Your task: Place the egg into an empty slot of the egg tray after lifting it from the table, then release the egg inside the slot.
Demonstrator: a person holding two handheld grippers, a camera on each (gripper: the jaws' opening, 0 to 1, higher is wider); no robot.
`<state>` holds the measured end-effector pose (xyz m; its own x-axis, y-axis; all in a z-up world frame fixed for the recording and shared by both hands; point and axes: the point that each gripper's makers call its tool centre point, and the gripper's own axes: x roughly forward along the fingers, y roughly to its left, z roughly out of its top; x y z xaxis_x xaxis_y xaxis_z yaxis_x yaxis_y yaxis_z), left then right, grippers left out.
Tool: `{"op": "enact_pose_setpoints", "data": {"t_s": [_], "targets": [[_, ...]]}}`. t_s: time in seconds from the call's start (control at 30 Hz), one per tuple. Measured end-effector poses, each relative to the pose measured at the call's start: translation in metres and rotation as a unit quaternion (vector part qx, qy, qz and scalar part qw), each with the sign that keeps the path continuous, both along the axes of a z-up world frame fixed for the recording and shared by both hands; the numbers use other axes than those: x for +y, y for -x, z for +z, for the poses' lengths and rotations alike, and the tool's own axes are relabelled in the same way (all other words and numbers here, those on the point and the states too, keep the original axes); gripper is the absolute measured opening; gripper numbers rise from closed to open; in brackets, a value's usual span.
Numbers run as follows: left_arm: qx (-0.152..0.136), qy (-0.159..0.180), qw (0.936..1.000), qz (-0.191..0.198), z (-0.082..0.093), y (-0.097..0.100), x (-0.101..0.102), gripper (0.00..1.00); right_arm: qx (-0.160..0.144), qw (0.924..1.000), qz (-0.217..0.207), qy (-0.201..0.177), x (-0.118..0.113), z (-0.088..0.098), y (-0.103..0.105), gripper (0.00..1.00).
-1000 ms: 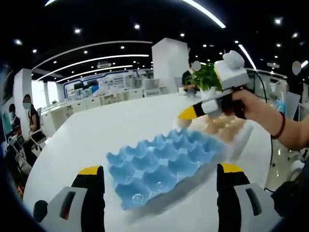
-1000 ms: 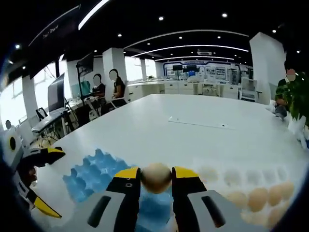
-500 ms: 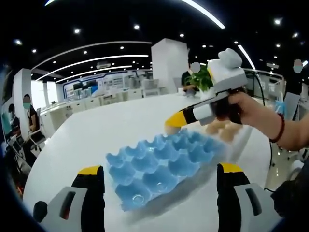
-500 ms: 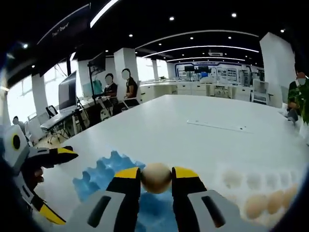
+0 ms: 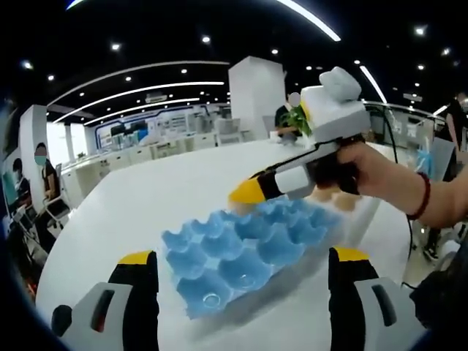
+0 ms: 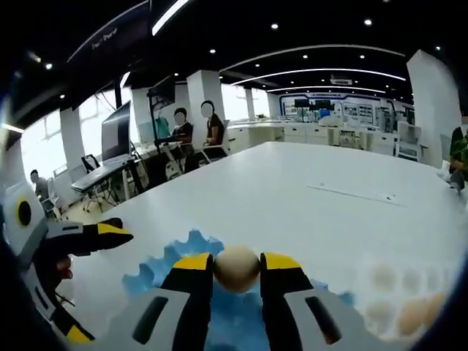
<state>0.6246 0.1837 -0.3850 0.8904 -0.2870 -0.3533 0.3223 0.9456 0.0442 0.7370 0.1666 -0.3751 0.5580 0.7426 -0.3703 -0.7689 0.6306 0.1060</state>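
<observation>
A blue egg tray (image 5: 241, 248) lies on the white table, with its slots empty where they show. My left gripper (image 5: 243, 256) is open; its jaws stand wide apart on the near side of the tray, holding nothing. A hand brings my right gripper (image 5: 247, 192) in from the right, its yellow tip over the tray's far edge. In the right gripper view, that gripper (image 6: 235, 262) is shut on a tan egg (image 6: 235, 270) above the blue tray (image 6: 164, 267). The left gripper (image 6: 80, 241) shows at the left there, open.
A pale tray holding several tan eggs (image 5: 333, 197) sits beyond the blue tray, also seen at the lower right as the pale egg tray (image 6: 409, 311). The white table (image 6: 292, 197) stretches far ahead. People sit at desks (image 6: 194, 131) in the background.
My right gripper has carried the egg away from the pale tray of eggs to above the blue tray. The left gripper has stayed put and open.
</observation>
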Motion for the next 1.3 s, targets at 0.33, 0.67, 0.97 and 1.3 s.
{"op": "enact_pose_setpoints", "data": {"t_s": [0.33, 0.67, 0.97, 1.3], "targets": [[0.001, 0.0, 1.0, 0.003, 0.0, 0.003, 0.0, 0.99, -0.003, 0.9997, 0.022, -0.003, 0.028, 0.004, 0.005, 0.26], [0.004, 0.0, 1.0, 0.0, -0.002, 0.003, -0.001, 0.99, -0.01, 0.9986, 0.052, -0.002, 0.056, 0.004, 0.013, 0.26], [0.003, 0.002, 1.0, 0.005, -0.003, -0.001, 0.012, 0.99, -0.014, 0.9971, 0.074, 0.0, 0.077, -0.002, 0.018, 0.26], [0.007, 0.003, 0.9999, 0.007, -0.007, -0.002, 0.016, 0.99, -0.032, 0.9947, 0.095, 0.024, 0.09, -0.009, 0.014, 0.26]]}}
